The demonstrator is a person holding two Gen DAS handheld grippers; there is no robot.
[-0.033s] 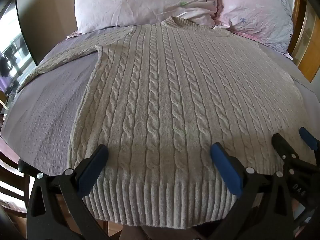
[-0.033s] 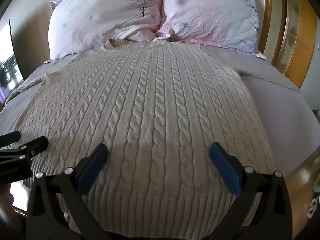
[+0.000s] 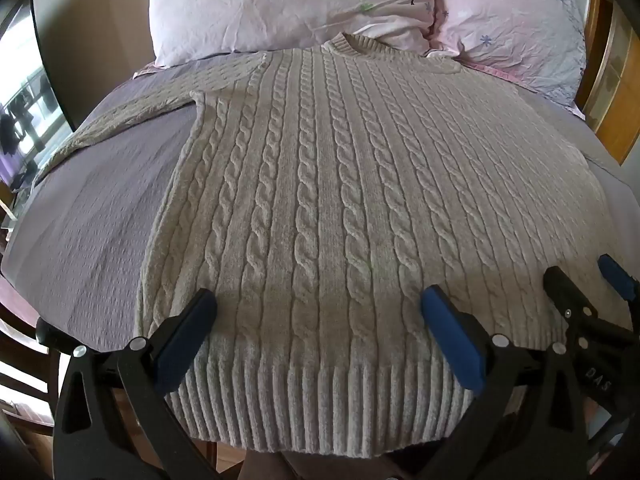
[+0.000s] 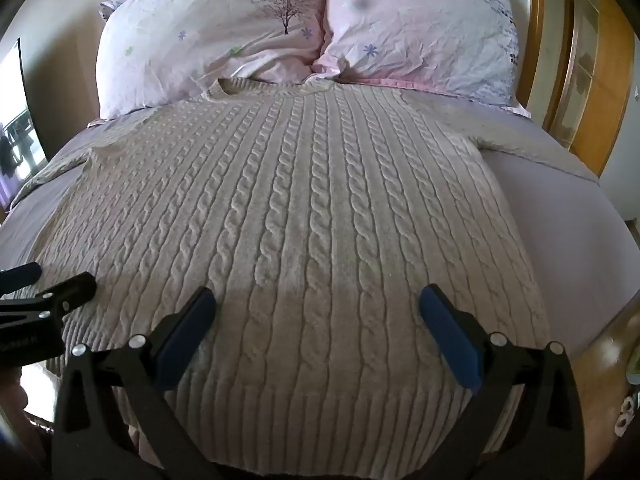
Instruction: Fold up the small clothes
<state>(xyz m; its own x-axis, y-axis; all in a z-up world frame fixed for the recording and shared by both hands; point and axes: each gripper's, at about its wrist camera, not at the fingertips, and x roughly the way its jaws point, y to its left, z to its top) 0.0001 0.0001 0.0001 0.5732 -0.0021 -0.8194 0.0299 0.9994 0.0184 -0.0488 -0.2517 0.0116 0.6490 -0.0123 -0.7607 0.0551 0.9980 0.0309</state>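
The sweater (image 3: 320, 200), a beige cable-knit one, lies flat and face up on the bed (image 3: 100, 220) with grey-lilac cover, its collar at the far end touching two pink pillows (image 4: 208, 40), its ribbed hem at the near edge, and one sleeve spread out to the far left. The left tongs (image 3: 318, 332) and the right tongs (image 4: 318, 332) are both spread wide over the near part of the sweater, side by side and holding nothing. Whether their blue pads (image 3: 452, 340) touch the knit or hang just above it I cannot tell for sure.
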